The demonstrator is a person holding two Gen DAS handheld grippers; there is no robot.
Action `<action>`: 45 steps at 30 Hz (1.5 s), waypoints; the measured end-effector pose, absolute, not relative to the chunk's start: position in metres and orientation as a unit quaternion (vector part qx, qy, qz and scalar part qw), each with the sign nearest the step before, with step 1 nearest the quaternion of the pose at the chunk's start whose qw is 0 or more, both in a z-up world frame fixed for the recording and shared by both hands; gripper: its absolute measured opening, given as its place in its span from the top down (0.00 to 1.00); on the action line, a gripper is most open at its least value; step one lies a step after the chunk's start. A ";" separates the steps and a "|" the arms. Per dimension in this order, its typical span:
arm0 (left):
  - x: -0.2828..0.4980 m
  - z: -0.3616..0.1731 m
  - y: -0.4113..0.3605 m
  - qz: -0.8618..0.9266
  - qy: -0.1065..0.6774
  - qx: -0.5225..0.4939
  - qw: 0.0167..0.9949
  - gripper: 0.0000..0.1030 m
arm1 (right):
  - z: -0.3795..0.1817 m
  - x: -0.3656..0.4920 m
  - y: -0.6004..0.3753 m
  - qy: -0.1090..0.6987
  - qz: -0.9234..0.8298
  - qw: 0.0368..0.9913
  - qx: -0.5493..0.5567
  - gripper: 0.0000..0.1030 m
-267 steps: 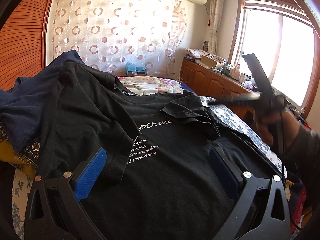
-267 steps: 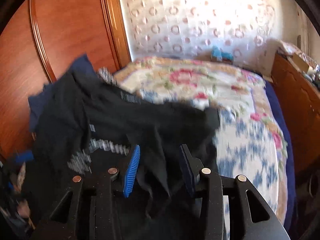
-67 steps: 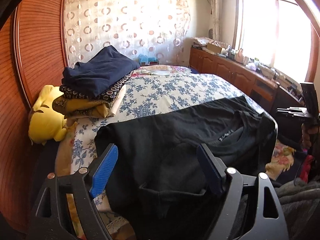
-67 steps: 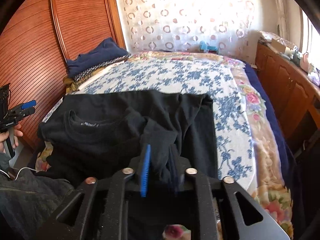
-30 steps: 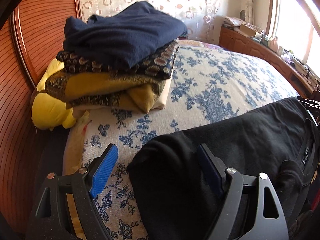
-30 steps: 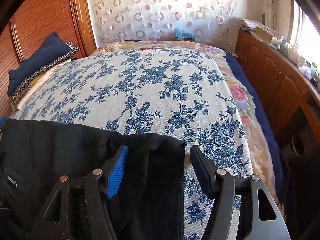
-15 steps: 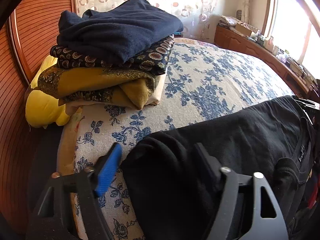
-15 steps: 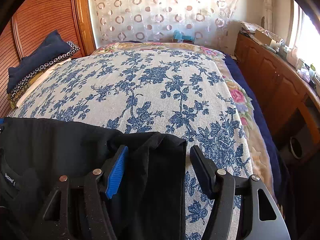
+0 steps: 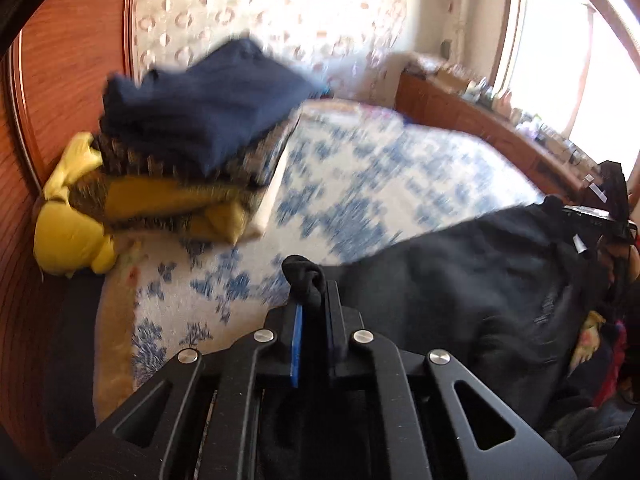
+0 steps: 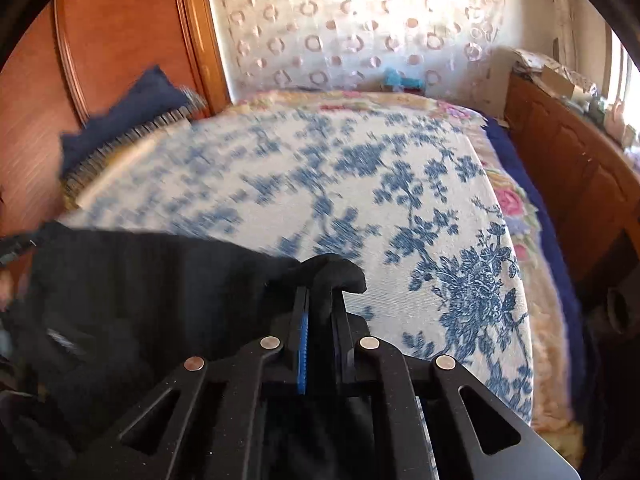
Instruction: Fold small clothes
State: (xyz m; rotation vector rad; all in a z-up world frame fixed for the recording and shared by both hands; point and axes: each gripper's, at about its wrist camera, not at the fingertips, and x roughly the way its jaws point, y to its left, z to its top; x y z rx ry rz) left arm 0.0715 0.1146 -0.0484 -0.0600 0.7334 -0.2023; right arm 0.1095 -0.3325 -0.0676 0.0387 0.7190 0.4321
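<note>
A black T-shirt (image 9: 460, 280) lies across the near end of the bed, over the blue-flowered bedspread (image 9: 380, 184). My left gripper (image 9: 314, 292) is closing its jaws on the shirt's left corner, and a small bunch of black cloth sticks up between the blue pads. In the right wrist view the same black T-shirt (image 10: 140, 280) spreads to the left. There my right gripper (image 10: 322, 296) is shut on the shirt's right corner, with a fold of cloth curling over its fingertips. Both corners are lifted slightly off the bedspread.
A stack of folded clothes (image 9: 192, 128) topped with a navy garment sits at the far left of the bed. A yellow plush toy (image 9: 68, 236) lies beside it. Wooden panelling (image 9: 60, 80) runs along the left, and a low wooden cabinet (image 10: 580, 160) along the right.
Both grippers went from wide open around the shirt's far corners to pinched on the cloth. Both have lifted a little, and the views now blur with motion.
</note>
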 end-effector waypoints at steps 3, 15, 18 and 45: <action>0.056 -0.012 0.108 -0.111 0.314 -0.030 0.942 0.91 | -0.025 0.078 -0.344 0.294 0.225 0.928 0.043 0.92; 0.166 0.149 0.050 -0.094 0.226 0.050 0.968 0.91 | 0.159 0.107 -0.364 0.187 0.138 0.971 -0.058 0.93; 0.234 0.125 0.045 -0.091 0.258 0.048 0.961 0.85 | 0.146 0.181 -0.365 0.229 0.082 0.968 -0.068 0.90; 0.145 -0.049 0.016 -0.145 0.358 0.009 0.922 0.32 | -0.056 0.192 -0.427 0.380 0.133 0.915 -0.013 0.64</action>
